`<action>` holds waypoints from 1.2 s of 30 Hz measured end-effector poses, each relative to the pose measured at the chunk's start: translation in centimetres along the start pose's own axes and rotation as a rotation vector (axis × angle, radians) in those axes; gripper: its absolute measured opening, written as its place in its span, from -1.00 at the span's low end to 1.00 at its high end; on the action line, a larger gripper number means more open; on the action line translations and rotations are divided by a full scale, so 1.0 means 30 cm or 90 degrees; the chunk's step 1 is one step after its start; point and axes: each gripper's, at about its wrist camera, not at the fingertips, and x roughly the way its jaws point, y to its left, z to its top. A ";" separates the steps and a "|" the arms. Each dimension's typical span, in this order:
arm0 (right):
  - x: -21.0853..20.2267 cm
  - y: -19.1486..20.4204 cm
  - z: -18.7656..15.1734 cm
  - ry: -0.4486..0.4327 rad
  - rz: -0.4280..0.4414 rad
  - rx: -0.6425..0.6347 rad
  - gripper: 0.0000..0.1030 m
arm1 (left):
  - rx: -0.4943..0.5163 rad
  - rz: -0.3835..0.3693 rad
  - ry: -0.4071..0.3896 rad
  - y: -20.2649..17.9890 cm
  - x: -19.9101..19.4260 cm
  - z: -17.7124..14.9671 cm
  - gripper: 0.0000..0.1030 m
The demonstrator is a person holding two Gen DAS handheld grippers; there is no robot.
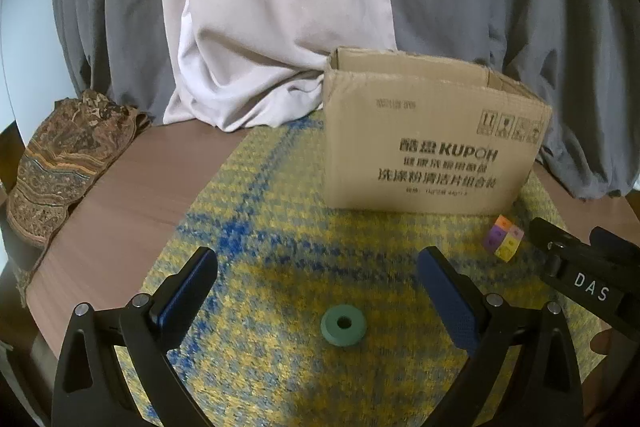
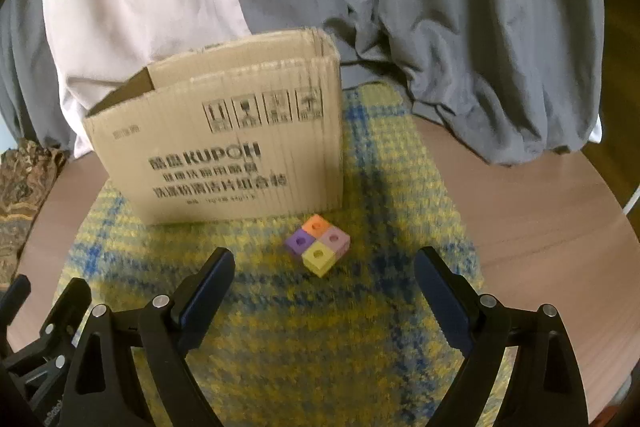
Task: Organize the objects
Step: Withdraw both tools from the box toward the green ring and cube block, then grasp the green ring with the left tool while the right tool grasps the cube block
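Observation:
A green ring (image 1: pixel 343 325) lies flat on the yellow-and-blue checked mat (image 1: pixel 280 227), between and just short of the tips of my left gripper (image 1: pixel 318 267), which is open and holds nothing. A block of four small cubes, orange, pink, purple and yellow (image 2: pixel 318 243), sits on the mat in front of an open cardboard box (image 2: pixel 224 147). My right gripper (image 2: pixel 324 267) is open just short of the cube block, empty. In the left wrist view the cube block (image 1: pixel 503 237) and the right gripper's body (image 1: pixel 580 275) appear at the right, with the box (image 1: pixel 432 147) behind.
The mat (image 2: pixel 400 187) lies on a brown wooden table (image 2: pixel 540 227). Grey and white draped cloth (image 1: pixel 280 27) hangs behind the box. A brown patterned fabric (image 1: pixel 60 167) lies at the table's left edge.

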 end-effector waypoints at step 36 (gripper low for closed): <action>0.096 0.001 -0.059 0.060 -0.005 0.000 0.77 | 0.023 -0.056 0.141 -0.039 0.195 -0.138 0.22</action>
